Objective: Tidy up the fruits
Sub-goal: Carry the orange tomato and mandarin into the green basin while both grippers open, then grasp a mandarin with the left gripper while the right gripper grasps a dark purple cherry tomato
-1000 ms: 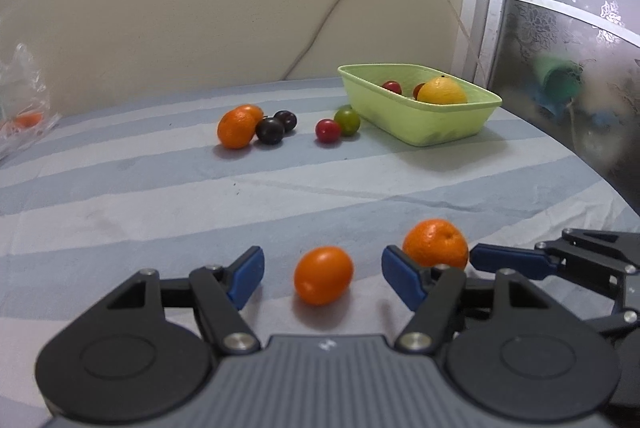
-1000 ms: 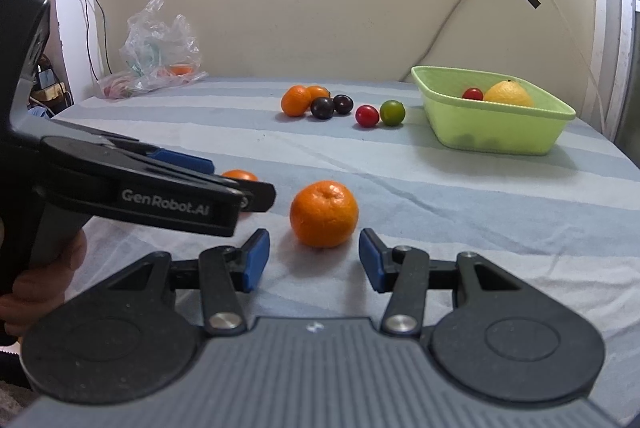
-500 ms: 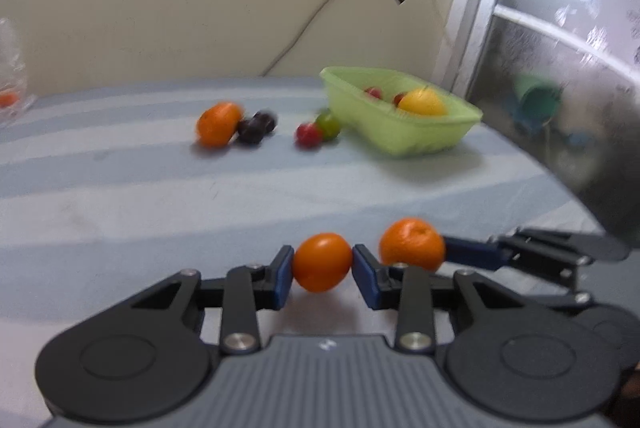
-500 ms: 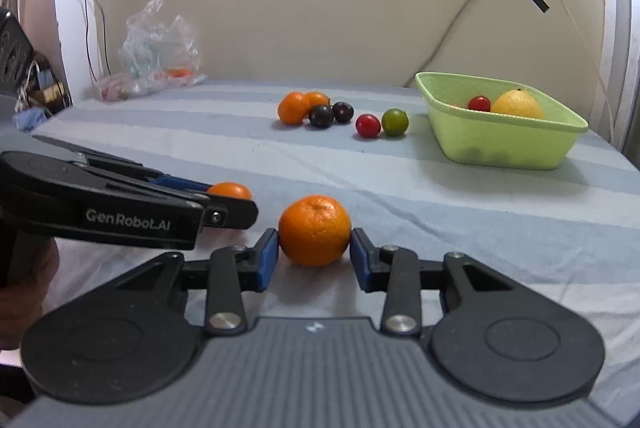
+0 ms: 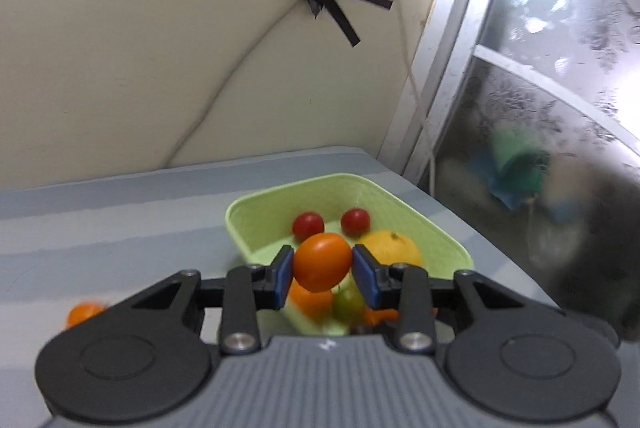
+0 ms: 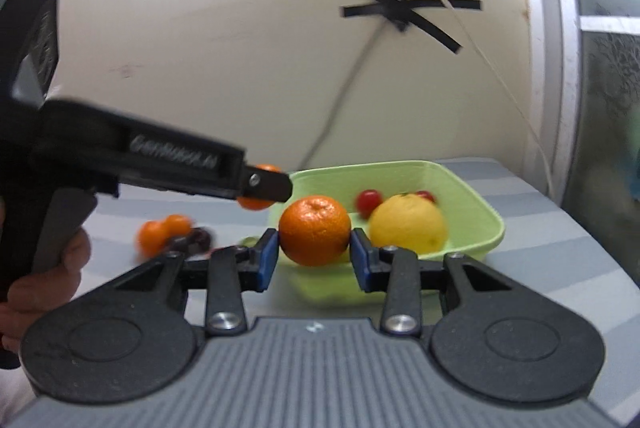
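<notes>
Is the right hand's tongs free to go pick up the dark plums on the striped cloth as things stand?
Probably not yet. The right tongs are shut on a round orange mandarin, so there is no free grip. The dark plums lie uncovered beside two small orange fruits, so the way looks open once the mandarin is released.

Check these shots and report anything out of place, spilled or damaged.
Nothing looks spilled or damaged. The left gripper grips a smooth orange fruit and the right gripper a mandarin, both near the green basket. Out of place: a small cluster of loose fruit on the striped cloth.
</notes>
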